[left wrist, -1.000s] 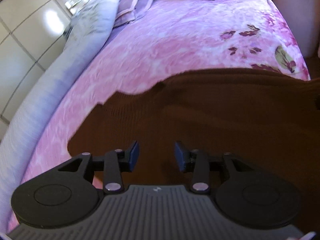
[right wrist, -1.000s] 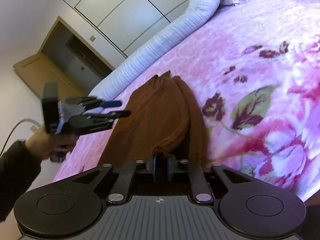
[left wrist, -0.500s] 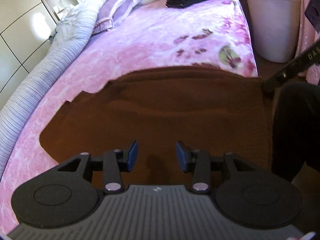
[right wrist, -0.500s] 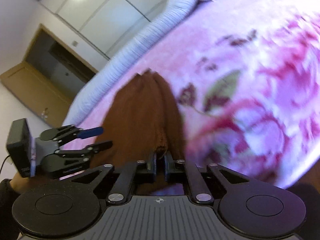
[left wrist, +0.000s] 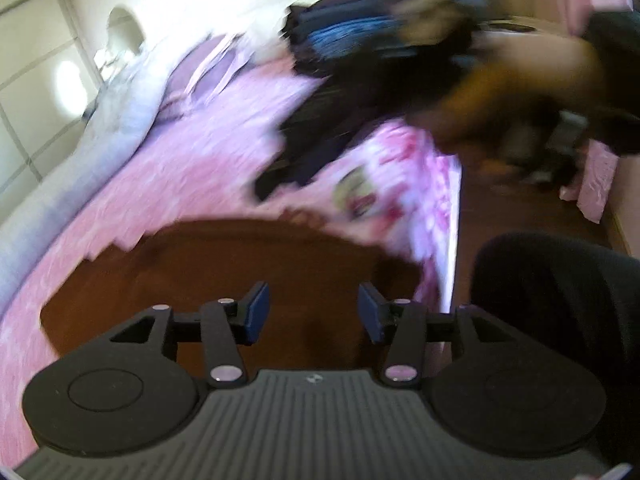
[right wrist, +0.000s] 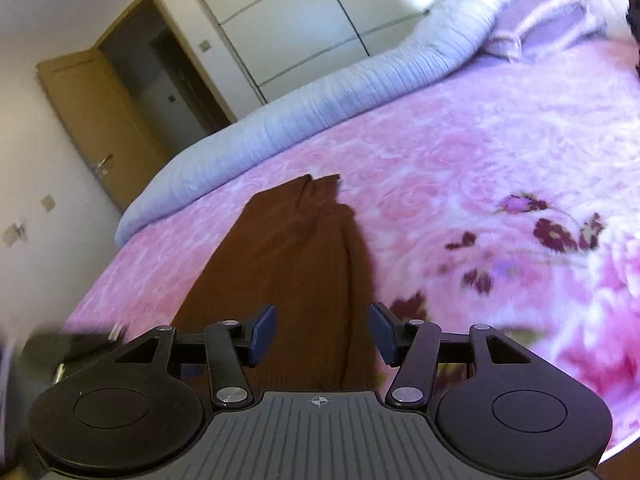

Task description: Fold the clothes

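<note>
Spreading apart over the cloth, the left gripper has blue flat pads that are opening with nothing pinched between them, only the brown garment lying below. That garment is a ribbed knit, dark rust, flattened into a broad patch on the pink floral bedspread, with a ragged stepped edge at ten o'clock. At three o'clock the bedspread drops off the bed's edge to a dark floor; a black-clad limb sits there, cut off by the frame. Farther off at one o'clock everything smears: a hand with the right gripper, too blurred to read. The right gripper, seen from its own camera, is opening too, pads clear of the garment, which runs as a long folded strip toward twelve o'clock. Beyond it lies open pink bedspread, then a grey striped quilt roll along the far edge.
</note>
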Available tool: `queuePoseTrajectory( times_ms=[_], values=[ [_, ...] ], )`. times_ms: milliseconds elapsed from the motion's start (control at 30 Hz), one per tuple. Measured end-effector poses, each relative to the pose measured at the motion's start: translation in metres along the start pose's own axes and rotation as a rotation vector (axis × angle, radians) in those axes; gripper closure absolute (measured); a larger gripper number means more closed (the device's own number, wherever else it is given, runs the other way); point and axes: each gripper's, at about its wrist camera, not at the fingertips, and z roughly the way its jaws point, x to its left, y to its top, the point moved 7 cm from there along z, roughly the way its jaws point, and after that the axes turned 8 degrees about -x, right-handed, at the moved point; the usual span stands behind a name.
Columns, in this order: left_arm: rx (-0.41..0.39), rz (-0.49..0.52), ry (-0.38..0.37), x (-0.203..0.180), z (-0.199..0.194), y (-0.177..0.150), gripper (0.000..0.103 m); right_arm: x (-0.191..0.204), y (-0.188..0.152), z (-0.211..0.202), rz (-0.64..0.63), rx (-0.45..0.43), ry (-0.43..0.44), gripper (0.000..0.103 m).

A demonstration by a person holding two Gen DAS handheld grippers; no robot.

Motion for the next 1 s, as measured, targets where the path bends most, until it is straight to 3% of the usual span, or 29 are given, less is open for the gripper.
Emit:
queuePoseTrajectory(
  times_ms=[200,333,400,467,600,700,833,867,900,1000],
  values=[
    [0.015,0.020,-0.022,-0.026,0.038,0.009,0.058,-0.010,0.013,0.019,0.006,0.027,0.027,0.048],
    [0.043,0.079,0.028,-0.028,0.048,0.003,0.060,-0.008,0.016,0.031,-0.042,0.067,0.049,0.048],
    [0.048,0.045,0.035,-0.023,0.049,0.000,0.068,-0.006,0.019,0.041,-0.072,0.089,0.068,0.048],
    [0.048,-0.030,0.025,-0.015,0.047,-0.003,0.093,-0.001,0.025,0.055,-0.110,0.114,0.099,0.048],
    [0.008,-0.030,0.052,-0.014,0.038,-0.006,0.096,0.014,0.034,0.098,-0.207,0.172,0.171,0.048],
    [-0.003,-0.051,0.050,-0.011,0.033,-0.005,0.096,0.014,0.037,0.140,-0.280,0.227,0.133,0.048],
    [-0.025,-0.080,0.041,-0.005,0.031,0.000,0.097,0.004,0.037,0.181,-0.247,0.288,0.148,0.049],
    [-0.033,-0.082,0.038,-0.004,0.029,0.002,0.097,0.001,0.037,0.186,-0.229,0.296,0.146,0.082],
    [-0.044,-0.081,0.034,-0.004,0.027,0.005,0.097,-0.002,0.039,0.188,-0.211,0.301,0.139,0.098],
    [-0.070,-0.066,0.021,-0.008,0.022,0.014,0.097,-0.008,0.055,0.174,-0.180,0.250,0.132,0.098]
  ],
)
